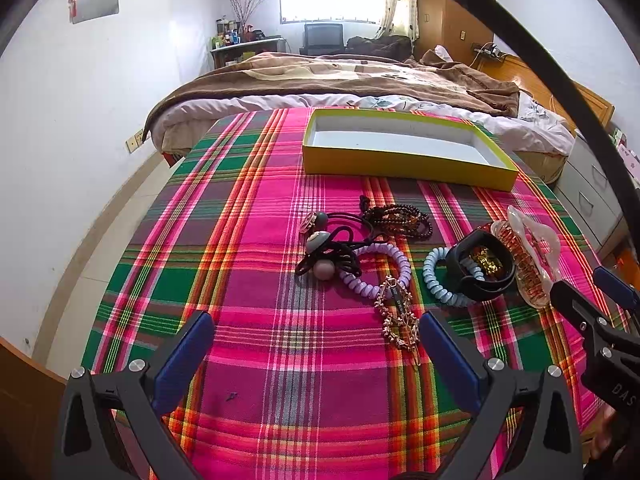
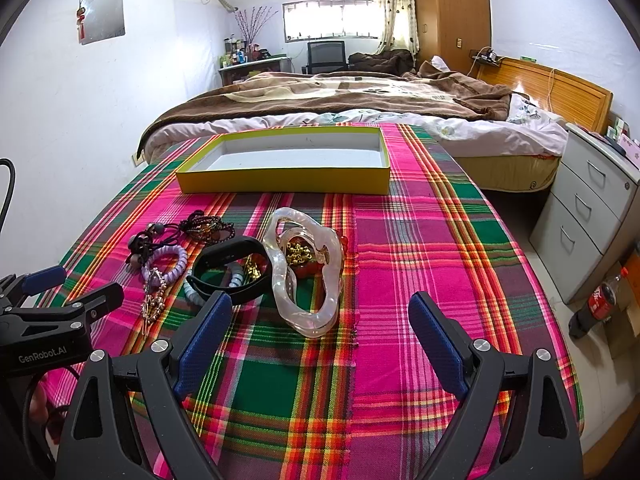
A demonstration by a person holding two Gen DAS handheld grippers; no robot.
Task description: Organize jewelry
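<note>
— Left wrist view first: what does it show?

— The left hand-held gripper (image 1: 316,344) hangs wide apart over the plaid cloth (image 1: 256,264) on the bench, holding nothing. Just ahead of its right finger lies a gold hairpin (image 1: 394,316), its far end touching a lilac coil tie (image 1: 380,268).

— And the rest of the jewelry?

— It sits in a loose cluster in the middle of the cloth. Black elastics with bobbles (image 1: 326,248) lie left of the lilac tie, dark beads (image 1: 400,218) behind it. To the right a blue coil tie (image 1: 444,276) lies under a black band (image 1: 480,268), beside a pearly claw clip (image 1: 524,252).

— Where is the box?

— The yellow box (image 1: 404,160) stands open at the far edge of the cloth, well apart from the cluster, its white floor bare. A bed (image 1: 340,76) lies beyond.

— What does the right wrist view add?

— The right hand-held gripper (image 2: 320,336) is likewise spread wide and holds nothing. The claw clip (image 2: 306,272) lies just ahead, between its fingers. The left tool shows at the lower left edge, near the hairpin (image 2: 154,300).
</note>
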